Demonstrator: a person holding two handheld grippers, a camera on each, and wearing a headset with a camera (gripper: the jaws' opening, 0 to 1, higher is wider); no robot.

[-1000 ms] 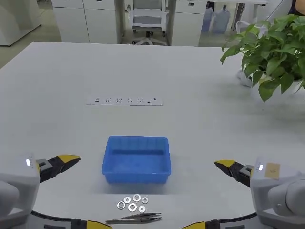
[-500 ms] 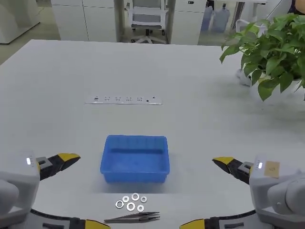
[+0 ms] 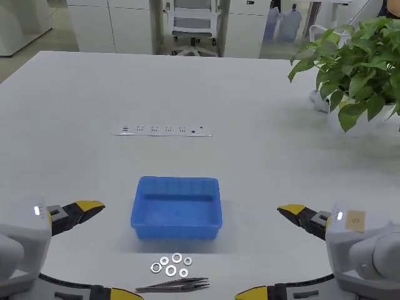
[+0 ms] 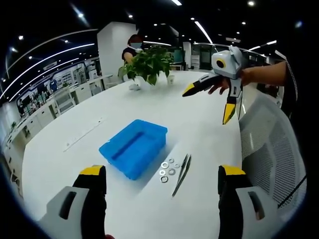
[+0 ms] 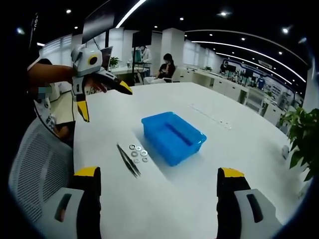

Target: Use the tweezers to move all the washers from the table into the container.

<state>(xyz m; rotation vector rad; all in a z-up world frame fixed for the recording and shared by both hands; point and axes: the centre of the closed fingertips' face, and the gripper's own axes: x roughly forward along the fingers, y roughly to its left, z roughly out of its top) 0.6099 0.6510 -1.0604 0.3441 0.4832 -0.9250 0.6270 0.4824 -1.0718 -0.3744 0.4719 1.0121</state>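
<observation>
A blue container (image 3: pixel 175 230) sits in front of me, its inside bare. Several steel washers (image 3: pixel 170 265) lie in a cluster just in front of it, and the tweezers (image 3: pixel 174 285) lie flat beside them at the near edge. My left gripper (image 3: pixel 109 250) hovers open to the left of the container, my right gripper (image 3: pixel 261 252) open to the right; both hold nothing. In the left gripper view the washers (image 4: pixel 168 168) and tweezers (image 4: pixel 182 168) lie ahead between the jaws. The right gripper view has the washers (image 5: pixel 138 150), tweezers (image 5: pixel 128 160) and container (image 5: pixel 173 136) ahead.
A white power strip (image 3: pixel 164 130) lies mid-table beyond the container. A potted plant (image 3: pixel 356 62) stands at the far right. An office chair (image 3: pixel 194 25) is behind the table's far edge. People sit in the background of the right gripper view.
Nothing on the table has moved and both grippers hold their places; the head camera has only drifted slightly.
</observation>
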